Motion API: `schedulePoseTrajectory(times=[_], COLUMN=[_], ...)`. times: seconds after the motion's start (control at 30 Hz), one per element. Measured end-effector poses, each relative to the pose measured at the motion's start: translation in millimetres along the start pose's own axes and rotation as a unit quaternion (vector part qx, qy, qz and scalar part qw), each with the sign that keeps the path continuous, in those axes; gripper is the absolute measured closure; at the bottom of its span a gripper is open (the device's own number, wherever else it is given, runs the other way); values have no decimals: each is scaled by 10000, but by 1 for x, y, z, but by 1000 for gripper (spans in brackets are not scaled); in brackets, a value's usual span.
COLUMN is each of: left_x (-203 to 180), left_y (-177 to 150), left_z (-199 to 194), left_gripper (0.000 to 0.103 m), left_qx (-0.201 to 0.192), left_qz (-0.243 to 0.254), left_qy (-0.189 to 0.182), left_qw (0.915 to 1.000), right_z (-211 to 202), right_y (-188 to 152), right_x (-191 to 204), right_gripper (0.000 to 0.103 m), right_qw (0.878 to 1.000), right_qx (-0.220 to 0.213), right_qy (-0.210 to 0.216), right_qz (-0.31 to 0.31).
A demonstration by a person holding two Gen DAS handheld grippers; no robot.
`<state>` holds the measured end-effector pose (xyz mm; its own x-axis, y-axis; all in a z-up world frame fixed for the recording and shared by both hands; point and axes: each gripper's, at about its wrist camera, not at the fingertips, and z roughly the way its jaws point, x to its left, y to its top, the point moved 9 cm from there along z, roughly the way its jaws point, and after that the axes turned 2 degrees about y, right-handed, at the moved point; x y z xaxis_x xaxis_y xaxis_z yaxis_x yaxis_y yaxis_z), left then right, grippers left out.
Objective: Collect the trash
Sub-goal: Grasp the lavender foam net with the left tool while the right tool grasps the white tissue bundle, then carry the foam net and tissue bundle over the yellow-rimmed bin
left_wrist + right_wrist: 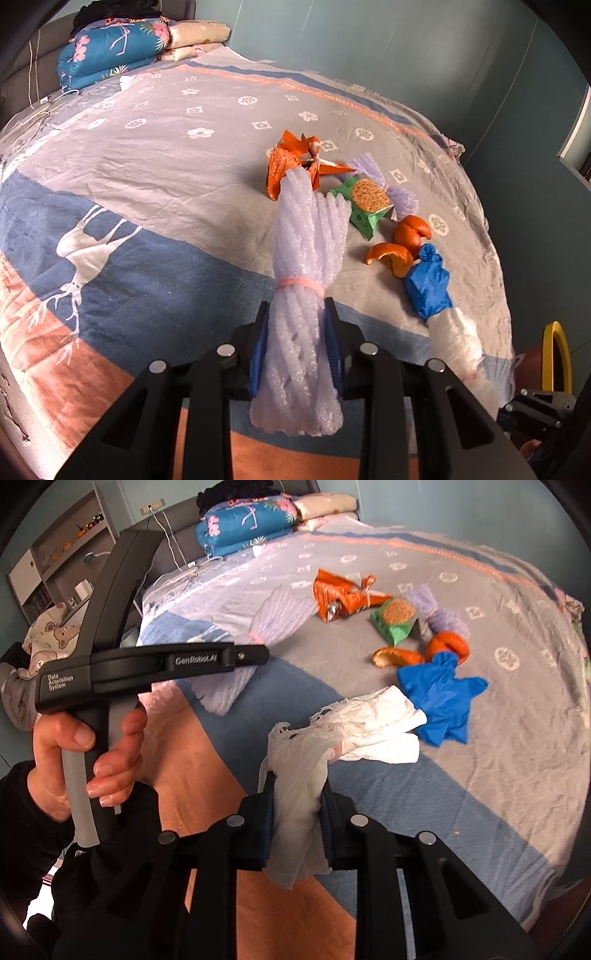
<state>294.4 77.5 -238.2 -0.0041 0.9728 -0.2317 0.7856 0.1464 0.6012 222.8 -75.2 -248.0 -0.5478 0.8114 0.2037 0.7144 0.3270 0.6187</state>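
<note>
Two trash pieces (306,258) (306,797) between fingers (334,343)

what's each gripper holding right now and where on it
The left gripper is shut on the foam fruit net, pinching it just below its pink band. The right gripper is shut on the crumpled white tissue, near its lower end.

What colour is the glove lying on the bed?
Blue. The glove lies beside the orange peel; the right wrist view shows it best.
</note>
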Motion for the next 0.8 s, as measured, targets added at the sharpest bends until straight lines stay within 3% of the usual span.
schedulePoseTrajectory(times=[0.5,0.8], left_x=[-13,-31], left_y=[-9,-14], left_z=[-29,-37], left_gripper=[76,76], left_qx=[-66,57], left_qz=[28,-110], left_qy=[-40,-312], left_qw=[10000,9994], right_z=[-58,-96], right_y=[8,9], right_x=[-18,-32], right_gripper=[82,82], right_qw=[9989,9971], right_qx=[-375,-636], right_qy=[-285,-385], right_qz=[22,141])
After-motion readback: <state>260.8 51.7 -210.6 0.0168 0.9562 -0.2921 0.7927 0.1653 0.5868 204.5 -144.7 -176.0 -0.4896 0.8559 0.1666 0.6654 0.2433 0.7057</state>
